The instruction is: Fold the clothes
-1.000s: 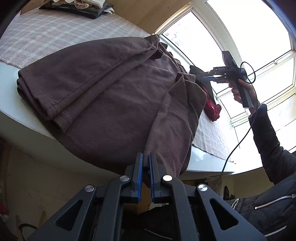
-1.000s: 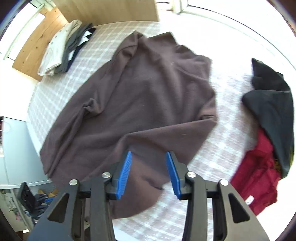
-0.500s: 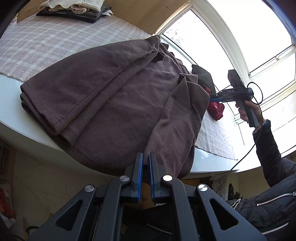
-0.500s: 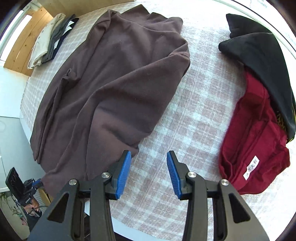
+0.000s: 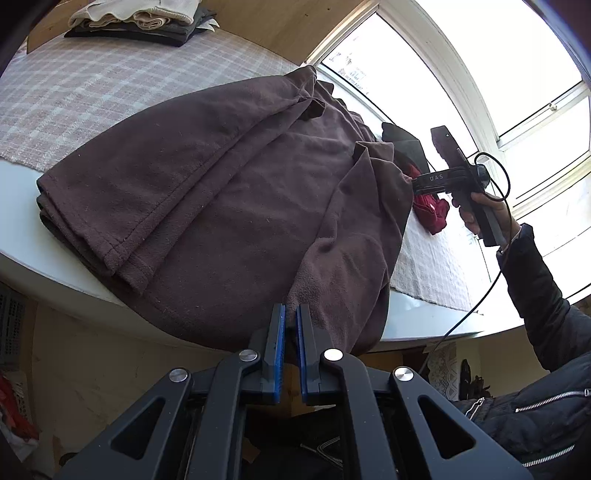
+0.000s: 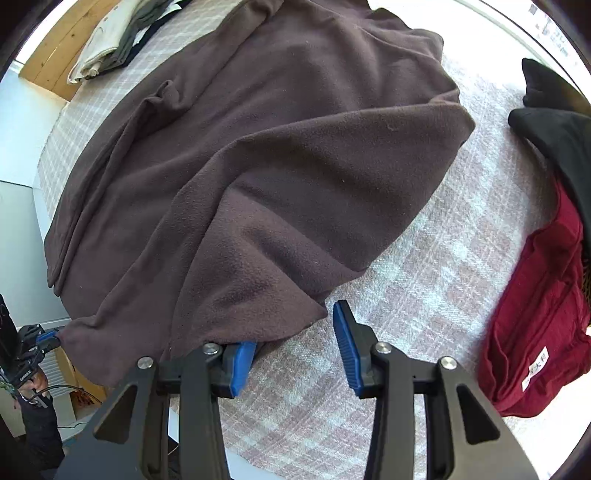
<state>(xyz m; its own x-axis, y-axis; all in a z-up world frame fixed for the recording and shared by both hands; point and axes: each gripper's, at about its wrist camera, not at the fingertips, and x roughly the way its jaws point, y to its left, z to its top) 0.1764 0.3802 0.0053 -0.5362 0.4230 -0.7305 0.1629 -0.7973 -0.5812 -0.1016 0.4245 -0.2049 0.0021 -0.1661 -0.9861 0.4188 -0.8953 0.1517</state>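
A large brown fleece garment (image 5: 236, 206) lies partly folded on the checked cloth of the table, and it fills the right wrist view (image 6: 258, 155). My left gripper (image 5: 290, 321) is shut on its lower edge, which hangs over the table's front edge. My right gripper (image 6: 295, 332) is open at the garment's near corner, its left finger slid under the fleece edge and its right finger (image 6: 345, 341) on the bare cloth. The right gripper also shows in the left wrist view (image 5: 415, 184), at the garment's far side.
A red garment (image 6: 535, 325) and a black one (image 6: 554, 125) lie at the right of the checked tablecloth (image 6: 424, 280). A stack of folded clothes (image 5: 144, 18) sits at the far corner by a wooden wall. The table's white edge (image 5: 55, 266) curves below the fleece.
My right gripper has come down and in to the fleece's near corner, its left finger now under the edge. My left gripper stays shut on the hanging edge.
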